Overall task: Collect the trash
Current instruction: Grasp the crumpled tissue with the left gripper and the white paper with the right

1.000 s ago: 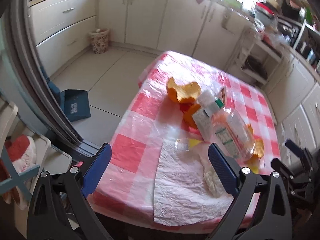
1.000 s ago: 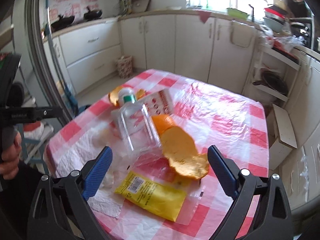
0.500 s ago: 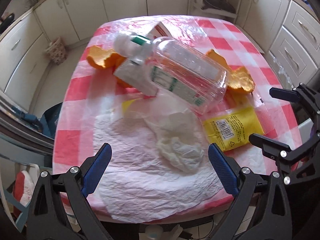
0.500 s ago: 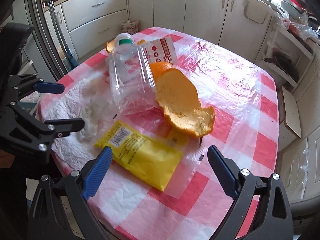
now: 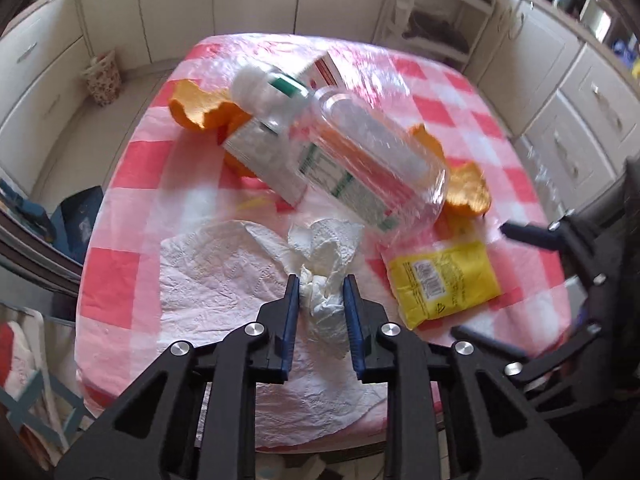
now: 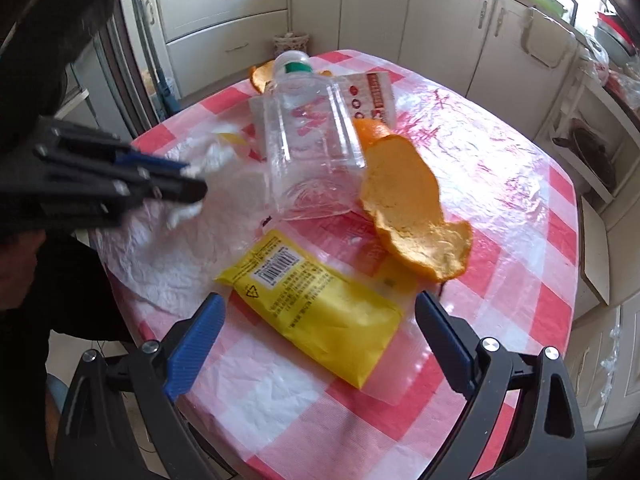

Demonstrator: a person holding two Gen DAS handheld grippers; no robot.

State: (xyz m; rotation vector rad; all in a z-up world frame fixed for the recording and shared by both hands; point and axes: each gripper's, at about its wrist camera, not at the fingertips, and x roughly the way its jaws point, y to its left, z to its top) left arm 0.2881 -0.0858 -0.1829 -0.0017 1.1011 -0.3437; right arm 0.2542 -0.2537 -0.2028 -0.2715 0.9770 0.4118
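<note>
Left gripper (image 5: 320,300) just closed on crumpled tissue (image 5: 324,268); right gripper (image 6: 316,336) wide over yellow packet (image 6: 316,308).

Tissue found pinched between pads, near table (image 5: 120,184) front edge, trailing forward. Packet noted between spread fingers, nearer right hand, long axis diagonal, barcode end far-left.

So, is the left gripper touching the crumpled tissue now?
Touching. In the left wrist view the left gripper, whose jaws have just been closing, pinches the crumpled tissue between both blue pads.
</note>
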